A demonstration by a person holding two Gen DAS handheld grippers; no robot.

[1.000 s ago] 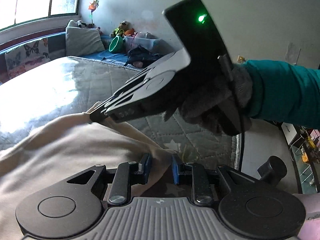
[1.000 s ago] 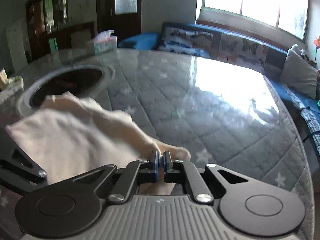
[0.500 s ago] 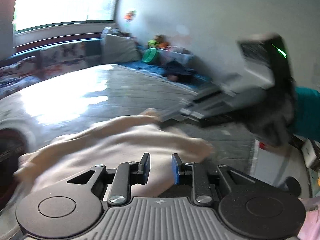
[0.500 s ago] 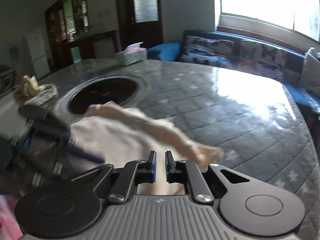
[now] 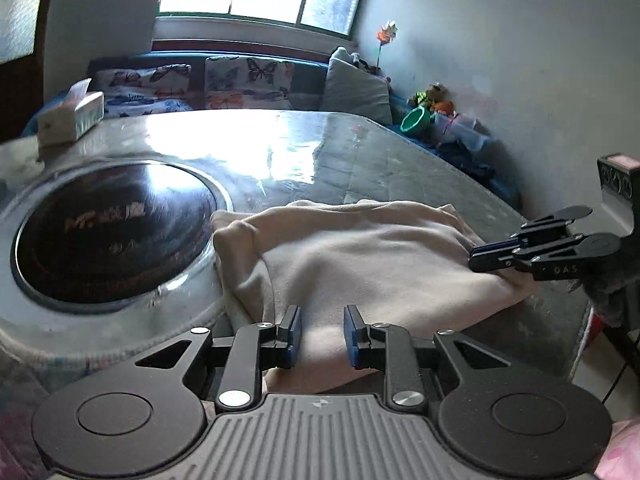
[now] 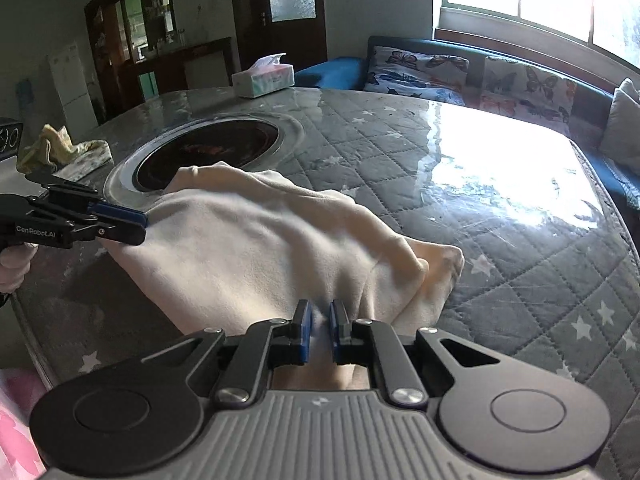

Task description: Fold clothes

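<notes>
A cream-coloured garment (image 5: 360, 256) lies bunched and partly folded on the quilted grey table cover (image 6: 500, 216), its soft cloth rumpled into broad ridges, with a rolled edge on the side towards the round dark cooktop (image 5: 116, 236) set into the table. In the left wrist view the left gripper (image 5: 319, 334) hovers over the near edge of the garment with a clear gap between its blue pads; cloth shows below that gap, but the pads do not press on it. The right gripper (image 5: 476, 258) reaches in from the right of that view, tips at the garment's far right side. In its own view the right gripper (image 6: 319, 330) stands only narrowly parted above a pinched crease of cloth, and nothing is clamped between the pads. Beyond the tongs, at the table's far edge, a tissue box (image 6: 264, 78) holds a white tissue poking from its slot. To the left, past the left gripper (image 6: 120, 224), a yellowish rag (image 6: 60, 152) lies crumpled.
</notes>
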